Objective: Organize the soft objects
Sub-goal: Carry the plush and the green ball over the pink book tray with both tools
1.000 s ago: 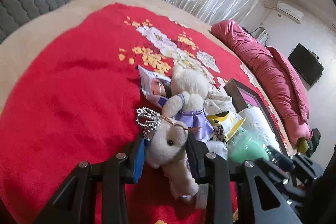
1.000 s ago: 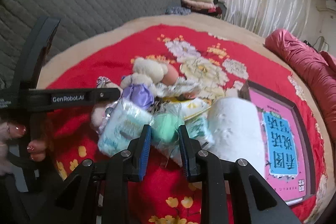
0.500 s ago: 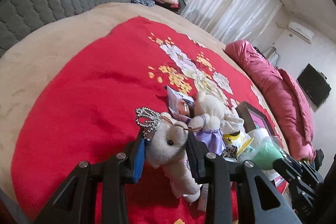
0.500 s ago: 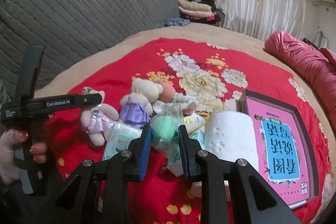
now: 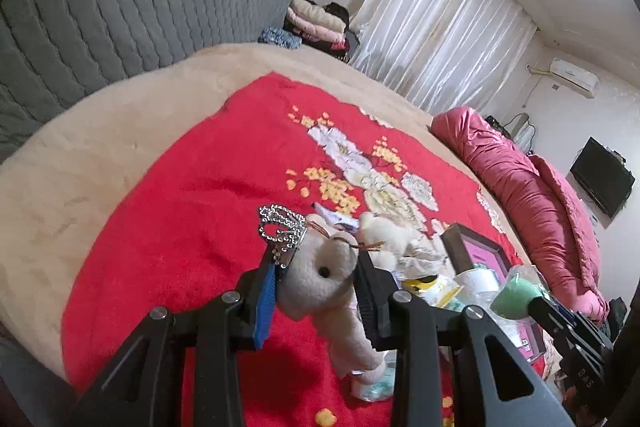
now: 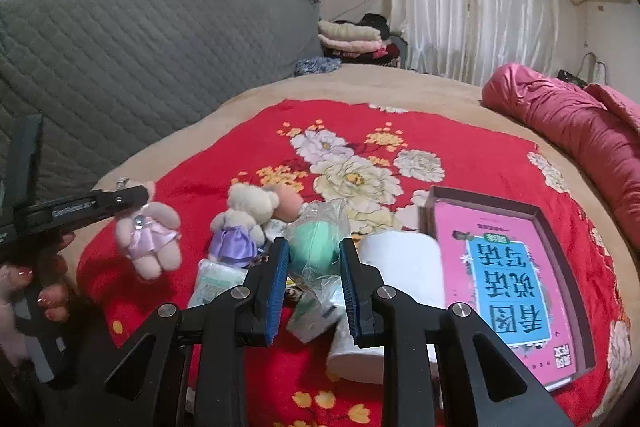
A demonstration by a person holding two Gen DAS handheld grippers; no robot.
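Observation:
My left gripper [image 5: 316, 279] is shut on the head of a small pink plush bear [image 5: 320, 279] with a silver crown charm [image 5: 280, 227]; it hangs above the red blanket and also shows in the right wrist view [image 6: 148, 235]. My right gripper [image 6: 314, 259] is shut on a green ball in a clear plastic bag [image 6: 314, 243], lifted off the bed. A second plush bear in a purple dress [image 6: 240, 227] lies on the blanket beside a doll [image 6: 288, 203].
A white paper roll [image 6: 396, 267], tissue packs [image 6: 216, 279] and a pink book in a dark tray [image 6: 504, 275] lie on the red flowered blanket [image 5: 180, 227]. A grey quilted headboard [image 6: 120, 67] stands behind. A rolled pink duvet [image 6: 580, 131] lies at the right.
Both grippers have risen with their loads. The pink bear has lifted off the pile and now hangs free; the bagged green ball has come up off the heap.

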